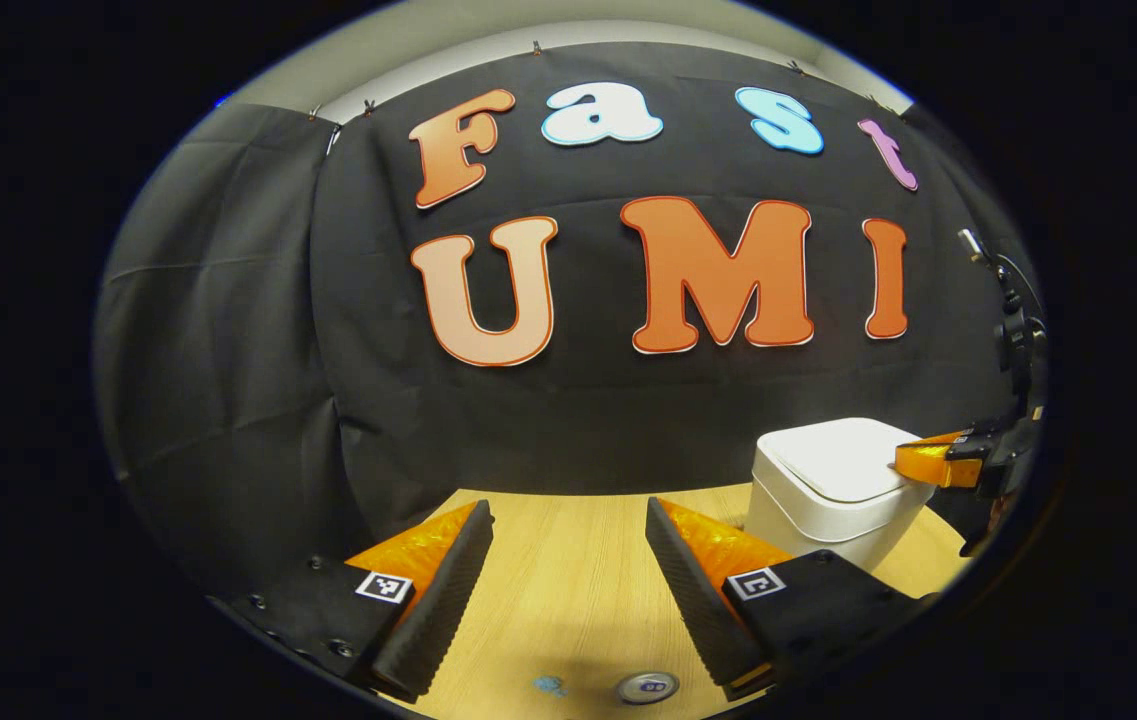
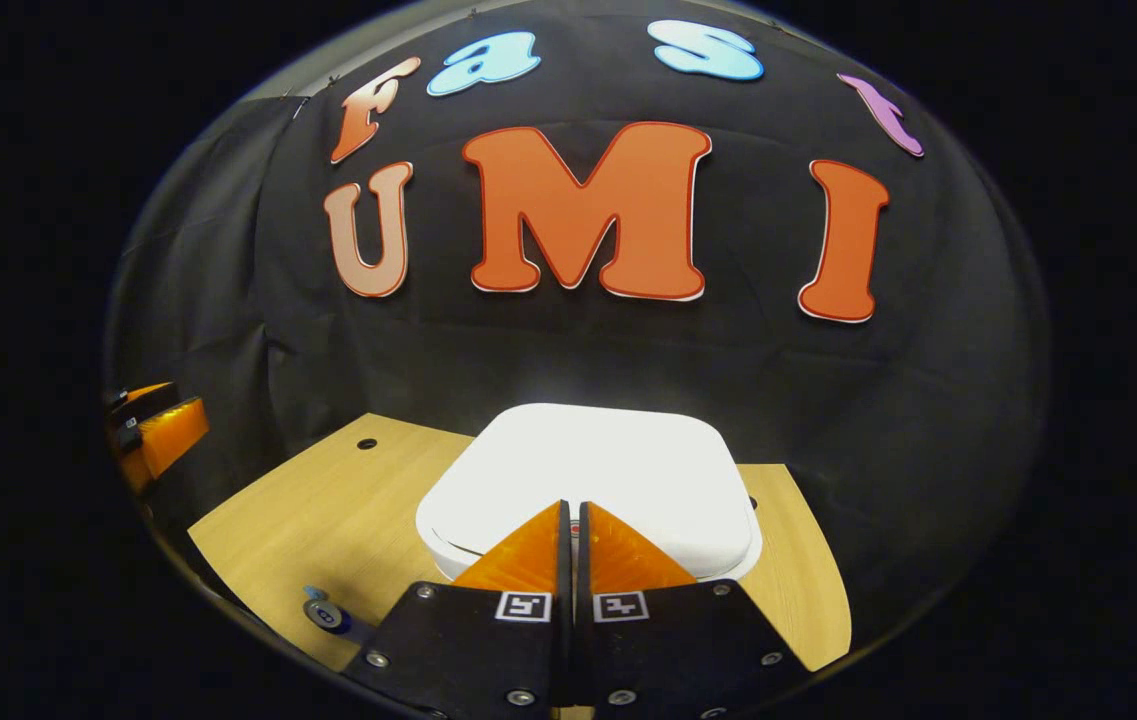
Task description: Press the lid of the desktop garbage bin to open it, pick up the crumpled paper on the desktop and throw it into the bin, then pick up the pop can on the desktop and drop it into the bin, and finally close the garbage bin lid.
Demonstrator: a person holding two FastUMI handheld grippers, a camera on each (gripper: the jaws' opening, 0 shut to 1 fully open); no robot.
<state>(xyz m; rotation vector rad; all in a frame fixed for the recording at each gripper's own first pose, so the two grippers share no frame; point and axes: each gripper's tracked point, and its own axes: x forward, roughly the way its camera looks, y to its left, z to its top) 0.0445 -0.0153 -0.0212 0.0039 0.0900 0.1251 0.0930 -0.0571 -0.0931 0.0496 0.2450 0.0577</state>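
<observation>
Right gripper view looks down on the white bin (image 2: 583, 480), lid flat and shut, sitting near the far right corner of the wooden table (image 2: 318, 520), close to the back edge by the black cloth wall (image 2: 928, 400). Bare wood lies open to its left. The right gripper (image 2: 571, 515) hangs over the lid's near edge, fingers pressed together with nothing between them. The left gripper (image 1: 568, 520) is level above the table left of the bin, fingers spread wide, nothing held. The can top (image 1: 646, 687) lies below it at the near edge.
</observation>
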